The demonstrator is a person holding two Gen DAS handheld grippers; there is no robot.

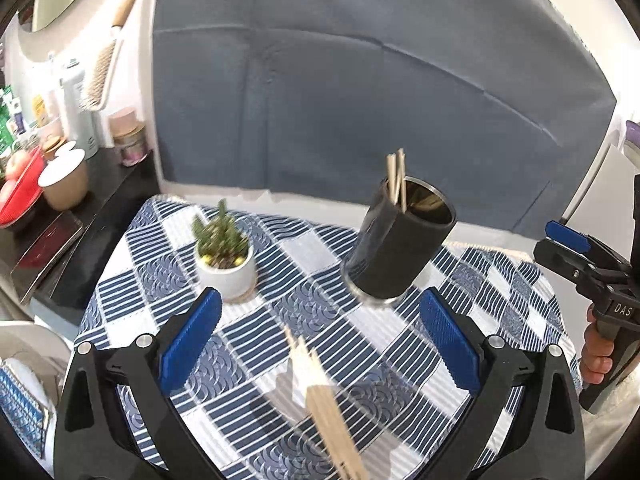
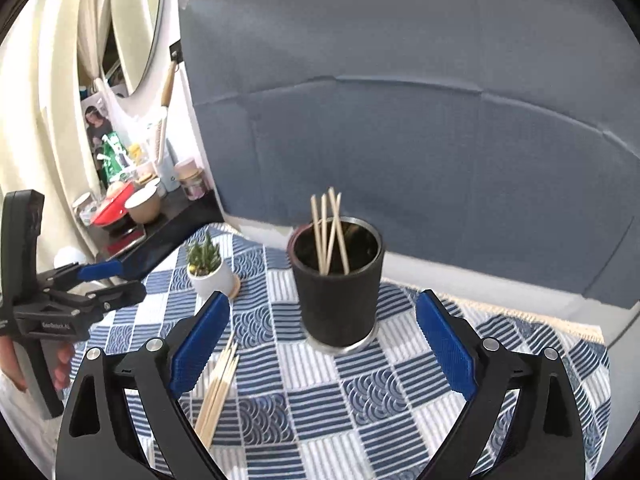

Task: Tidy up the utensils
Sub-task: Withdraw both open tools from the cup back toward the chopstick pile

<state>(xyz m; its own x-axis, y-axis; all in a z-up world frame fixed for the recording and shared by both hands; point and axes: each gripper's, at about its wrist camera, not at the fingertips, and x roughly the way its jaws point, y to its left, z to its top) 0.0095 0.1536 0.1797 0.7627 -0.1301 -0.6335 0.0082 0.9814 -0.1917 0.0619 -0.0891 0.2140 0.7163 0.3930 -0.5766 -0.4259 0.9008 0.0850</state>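
A black cup (image 2: 340, 284) with a metal base stands on the blue checked tablecloth (image 2: 400, 392) and holds several wooden chopsticks (image 2: 330, 232). It also shows in the left wrist view (image 1: 400, 248). A bundle of loose chopsticks (image 1: 324, 400) lies on the cloth in front of the cup, and appears in the right wrist view (image 2: 218, 392). My left gripper (image 1: 320, 340) is open above the loose bundle. My right gripper (image 2: 324, 340) is open and empty, just in front of the cup.
A small cactus in a white pot (image 1: 226, 256) stands left of the cup. A dark side shelf (image 1: 60, 240) at the left carries a cup, jars, bottles and a red bowl. A blue padded panel (image 1: 360, 100) stands behind the table.
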